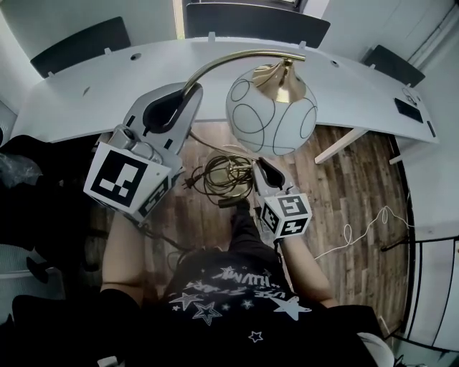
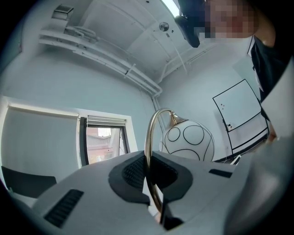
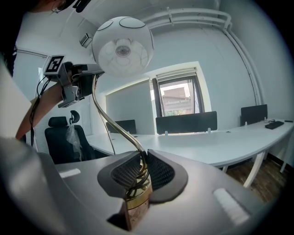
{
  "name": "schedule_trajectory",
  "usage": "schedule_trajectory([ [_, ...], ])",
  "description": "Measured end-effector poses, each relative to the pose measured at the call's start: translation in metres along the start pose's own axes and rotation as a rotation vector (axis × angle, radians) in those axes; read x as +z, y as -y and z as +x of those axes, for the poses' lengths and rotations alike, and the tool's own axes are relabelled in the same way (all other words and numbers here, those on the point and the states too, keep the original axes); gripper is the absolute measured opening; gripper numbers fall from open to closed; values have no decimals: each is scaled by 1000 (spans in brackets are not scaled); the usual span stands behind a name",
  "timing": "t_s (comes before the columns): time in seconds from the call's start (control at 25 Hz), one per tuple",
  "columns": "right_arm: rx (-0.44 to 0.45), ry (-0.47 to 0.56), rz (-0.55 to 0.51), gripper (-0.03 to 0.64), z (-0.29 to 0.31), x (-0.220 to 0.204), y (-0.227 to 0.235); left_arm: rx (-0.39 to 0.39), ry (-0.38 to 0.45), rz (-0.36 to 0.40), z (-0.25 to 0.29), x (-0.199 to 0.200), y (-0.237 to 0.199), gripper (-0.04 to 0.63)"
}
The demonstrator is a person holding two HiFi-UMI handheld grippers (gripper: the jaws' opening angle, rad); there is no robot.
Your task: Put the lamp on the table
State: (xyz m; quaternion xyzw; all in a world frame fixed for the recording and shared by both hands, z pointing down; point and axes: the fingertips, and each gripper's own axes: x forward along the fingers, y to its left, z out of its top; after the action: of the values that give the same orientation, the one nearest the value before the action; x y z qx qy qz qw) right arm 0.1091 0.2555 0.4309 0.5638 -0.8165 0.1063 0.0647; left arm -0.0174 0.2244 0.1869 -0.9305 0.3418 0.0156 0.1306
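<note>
A lamp with a curved brass neck (image 1: 229, 61) and a white globe shade (image 1: 271, 107) with black rings hangs in the air over the wooden floor, in front of the white curved table (image 1: 100, 89). My left gripper (image 1: 183, 97) is shut on the neck, which runs between its jaws (image 2: 149, 156), with the shade (image 2: 190, 142) beyond. My right gripper (image 1: 262, 166) is shut on the lamp's lower brass stem (image 3: 138, 176). From there the shade (image 3: 121, 46) looms overhead. The lamp's cord (image 1: 222, 175) hangs coiled below.
Dark chairs (image 1: 254, 21) stand behind the table. A black flat object (image 1: 407, 110) lies on its right end, above a table leg (image 1: 344, 145). A white cable (image 1: 358, 229) trails on the floor at right. A black office chair (image 3: 57, 137) stands at left.
</note>
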Motion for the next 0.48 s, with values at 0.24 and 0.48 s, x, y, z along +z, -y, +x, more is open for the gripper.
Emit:
schedule_trajectory([
  [0.24, 39, -4, -4, 41, 16, -2, 8, 32, -17, 23, 10, -7, -5, 5],
  [0.48, 64, -13, 11, 41, 85, 18, 51, 51, -40, 15, 74, -27, -54, 5],
])
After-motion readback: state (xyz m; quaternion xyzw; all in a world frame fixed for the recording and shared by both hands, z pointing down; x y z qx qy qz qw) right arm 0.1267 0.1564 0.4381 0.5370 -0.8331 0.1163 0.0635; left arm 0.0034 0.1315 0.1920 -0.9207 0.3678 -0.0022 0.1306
